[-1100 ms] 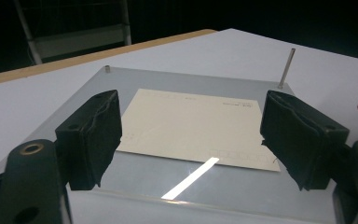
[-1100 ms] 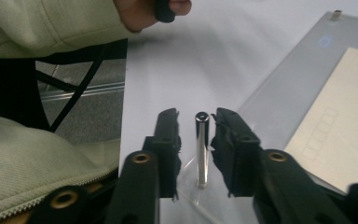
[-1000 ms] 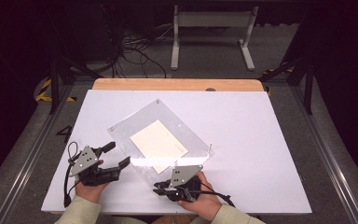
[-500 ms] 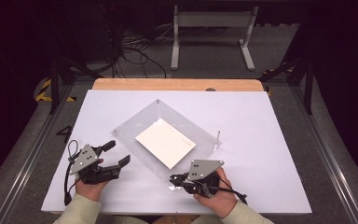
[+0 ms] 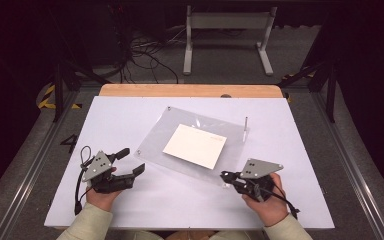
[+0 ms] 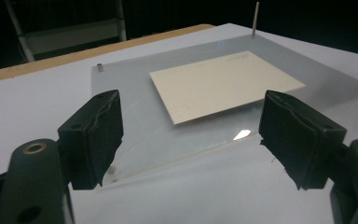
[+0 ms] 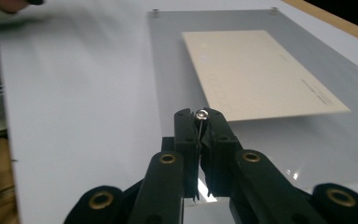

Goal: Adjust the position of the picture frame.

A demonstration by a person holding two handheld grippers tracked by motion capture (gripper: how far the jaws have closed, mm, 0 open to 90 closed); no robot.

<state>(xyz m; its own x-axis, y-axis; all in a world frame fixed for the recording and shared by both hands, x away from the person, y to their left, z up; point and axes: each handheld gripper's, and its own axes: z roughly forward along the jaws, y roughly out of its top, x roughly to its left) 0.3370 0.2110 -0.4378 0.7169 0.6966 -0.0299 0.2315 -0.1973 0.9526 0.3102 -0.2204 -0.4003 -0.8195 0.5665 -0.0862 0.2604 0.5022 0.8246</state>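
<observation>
- Since a second ago the right gripper (image 5: 226, 176) has gone rightward along the near edge of the desk (image 5: 130, 210), and the clear plate (image 5: 155, 145) has turned with it; the left gripper (image 5: 132, 161) has barely moved.
- Right gripper: jaws pressed together on a thin metal pin (image 7: 200, 115) standing at the plate's near right corner; the pin's rounded top shows between the pads.
- Left gripper: jaws spread wide, nothing between them, just off the plate's near left corner.
- Plate: transparent, flat, rectangular, glossy, lying askew mid-desk; small metal studs at its corners.
- Cream card (image 5: 195, 145): matte, rectangular, under or in the plate, faint print near one edge.
- Second pin (image 5: 245, 128): upright at the far right corner.
- Desk: matte white surface, wooden strip along the far edge.
</observation>
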